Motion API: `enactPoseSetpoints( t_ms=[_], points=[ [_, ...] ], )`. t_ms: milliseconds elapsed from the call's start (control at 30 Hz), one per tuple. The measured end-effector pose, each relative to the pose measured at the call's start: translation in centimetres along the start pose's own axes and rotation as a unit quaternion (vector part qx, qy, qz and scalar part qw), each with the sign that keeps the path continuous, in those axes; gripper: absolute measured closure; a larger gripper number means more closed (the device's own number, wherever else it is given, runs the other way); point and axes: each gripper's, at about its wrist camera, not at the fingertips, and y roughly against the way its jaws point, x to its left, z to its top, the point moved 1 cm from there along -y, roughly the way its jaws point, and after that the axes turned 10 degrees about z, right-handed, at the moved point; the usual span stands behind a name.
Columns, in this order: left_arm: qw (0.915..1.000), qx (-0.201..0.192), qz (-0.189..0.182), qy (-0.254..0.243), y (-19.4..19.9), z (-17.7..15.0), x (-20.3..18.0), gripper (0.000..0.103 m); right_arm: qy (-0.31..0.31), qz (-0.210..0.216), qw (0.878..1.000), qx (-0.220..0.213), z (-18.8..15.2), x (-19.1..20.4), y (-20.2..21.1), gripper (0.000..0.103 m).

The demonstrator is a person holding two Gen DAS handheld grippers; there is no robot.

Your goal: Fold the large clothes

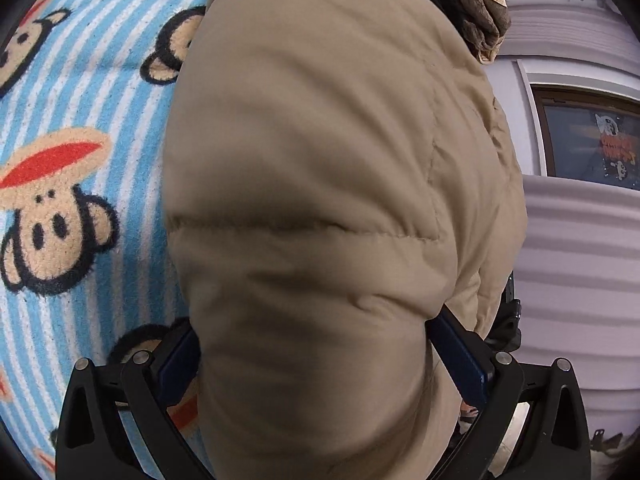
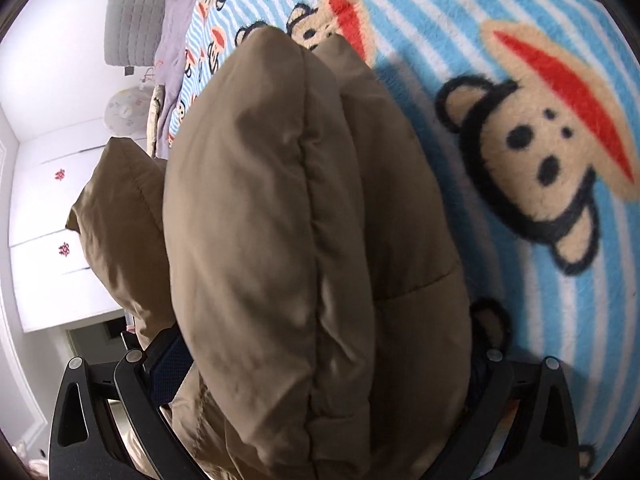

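Observation:
A tan puffer jacket (image 1: 320,160) fills the middle of the left wrist view and lies over the blue striped monkey-print blanket (image 1: 80,100). My left gripper (image 1: 316,344) is shut on a thick fold of the jacket, its blue pads pressed against both sides. In the right wrist view the same jacket (image 2: 280,220) is bunched in thick folds above the blanket (image 2: 520,80). My right gripper (image 2: 324,360) is shut on these folds. The fingertips of both grippers are hidden by the fabric.
The blanket covers a bed. A white wall with a window (image 1: 592,140) is at the right of the left wrist view. A grey padded headboard (image 2: 136,16), a lilac sheet (image 2: 176,40) and white cupboards (image 2: 52,220) show at the left of the right wrist view.

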Motion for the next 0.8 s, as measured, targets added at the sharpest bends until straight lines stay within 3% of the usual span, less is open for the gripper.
enactPoseSetpoints(
  t_ms=[33, 100, 167, 333, 533, 800],
  points=[
    [0.9999, -0.007, 0.005, -0.013, 0.3, -0.3, -0.7, 0.004, -0.010, 0.008, 1.000, 0.002, -0.2, 0.0, -0.2, 0.004],
    [0.9990, -0.018, 0.012, -0.039, 1.1, -0.8, -2.0, 0.011, -0.023, 0.035, 0.999, 0.006, -0.7, 0.3, -0.6, 0.024],
    [0.9986, -0.026, -0.001, -0.047, 2.4, -1.2, -2.6, 0.017, -0.006, 0.045, 0.999, 0.008, -1.4, 1.6, -0.8, 0.027],
    [0.9959, -0.055, -0.017, -0.070, 6.1, -1.7, -3.3, 0.018, 0.038, 0.062, 0.997, 0.012, -3.3, 5.8, -2.4, 0.027],
    [0.9928, -0.088, -0.015, -0.080, 12.3, -0.3, -0.7, 0.018, 0.076, 0.082, 0.994, 0.000, -4.4, 11.9, -6.6, 0.027],
    [0.9894, -0.113, 0.019, -0.089, 21.3, 4.3, 7.8, 0.018, 0.114, 0.088, 0.990, -0.003, -5.1, 20.3, -19.6, 0.027]
  ],
)
